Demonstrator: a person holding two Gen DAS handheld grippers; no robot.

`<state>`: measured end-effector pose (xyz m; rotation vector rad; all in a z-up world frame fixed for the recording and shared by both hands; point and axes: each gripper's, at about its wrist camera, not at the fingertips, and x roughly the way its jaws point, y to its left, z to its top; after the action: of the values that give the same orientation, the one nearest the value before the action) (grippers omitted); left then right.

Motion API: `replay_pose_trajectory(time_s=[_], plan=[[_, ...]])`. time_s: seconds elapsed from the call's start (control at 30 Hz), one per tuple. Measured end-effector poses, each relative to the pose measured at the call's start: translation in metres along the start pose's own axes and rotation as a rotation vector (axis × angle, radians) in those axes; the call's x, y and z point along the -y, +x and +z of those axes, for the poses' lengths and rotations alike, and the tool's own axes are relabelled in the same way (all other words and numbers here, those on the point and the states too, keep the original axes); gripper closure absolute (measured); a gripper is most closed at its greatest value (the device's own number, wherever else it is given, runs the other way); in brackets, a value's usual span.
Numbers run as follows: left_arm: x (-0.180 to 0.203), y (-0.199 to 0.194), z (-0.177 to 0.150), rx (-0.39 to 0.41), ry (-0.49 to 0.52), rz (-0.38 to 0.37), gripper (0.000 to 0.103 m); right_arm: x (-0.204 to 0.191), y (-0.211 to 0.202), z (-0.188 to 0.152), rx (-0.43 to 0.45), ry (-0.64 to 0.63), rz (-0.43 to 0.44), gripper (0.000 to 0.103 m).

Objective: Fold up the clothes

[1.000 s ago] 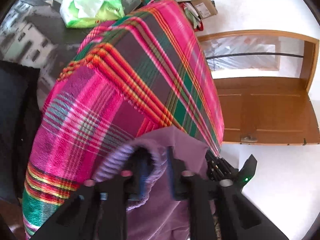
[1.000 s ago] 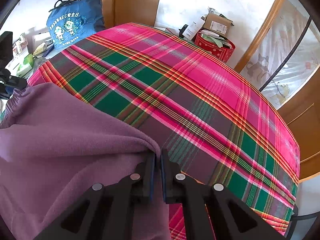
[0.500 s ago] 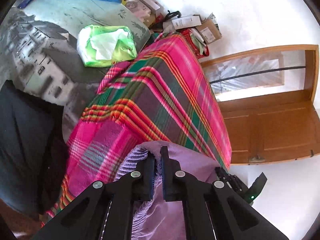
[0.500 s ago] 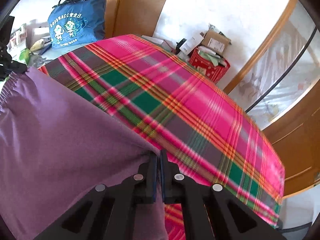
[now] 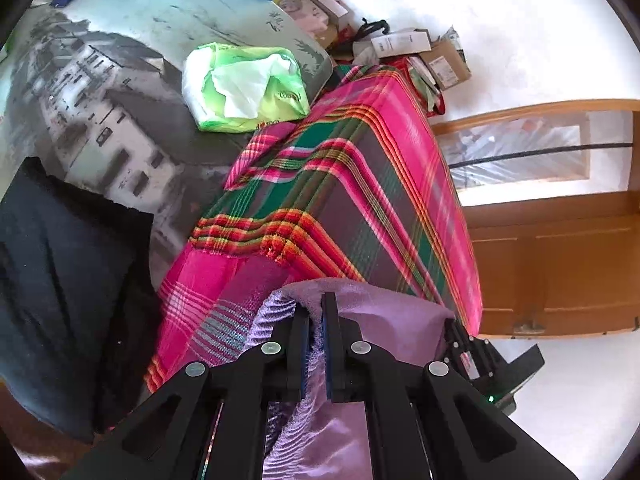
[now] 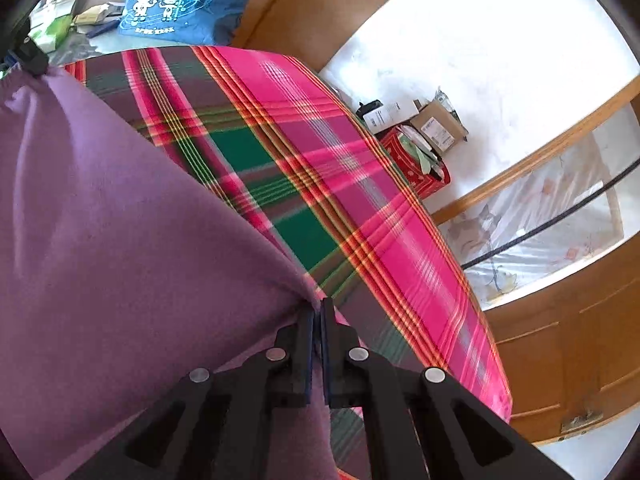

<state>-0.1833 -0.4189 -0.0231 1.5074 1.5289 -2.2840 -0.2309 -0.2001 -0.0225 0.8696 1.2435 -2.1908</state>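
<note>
Purple garment hangs stretched between the two grippers, above the plaid-covered bed. Left gripper clenched on the gathered elastic edge, likely a waistband. Right gripper clenched on a plain corner of the same edge. In the right wrist view the left gripper shows far upper left, so the held edge runs left to right between the hands; the rest of the cloth drops below, out of sight. Bed lies ahead of and below both grippers, neither clearly nearer. Next move, I judge: lay it flat on the plaid.
</note>
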Motion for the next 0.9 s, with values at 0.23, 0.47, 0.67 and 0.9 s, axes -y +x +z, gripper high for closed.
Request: replay_pose_trajectory(time_s=[0.23, 0.47, 0.67, 0.9], plan=[[-0.003, -0.007, -0.008, -0.028, 0.0, 0.004, 0.078, 0.013, -0.012, -0.001, -0.021, 0.075, 0.018, 0.095], [-0.012, -0.051, -0.036, 0.009, 0.016, 0.005, 0.076, 0.043, -0.054, -0.028, -0.024, 0.205, 0.012, 0.092], [-0.032, -0.101, -0.078, 0.02, 0.038, 0.016, 0.072, 0.067, -0.12, -0.076, 0.01, 0.35, 0.063, 0.092], [-0.076, -0.131, -0.148, -0.019, 0.024, 0.056, 0.07, 0.054, -0.201, -0.134, 0.075, 0.387, 0.128, 0.091]])
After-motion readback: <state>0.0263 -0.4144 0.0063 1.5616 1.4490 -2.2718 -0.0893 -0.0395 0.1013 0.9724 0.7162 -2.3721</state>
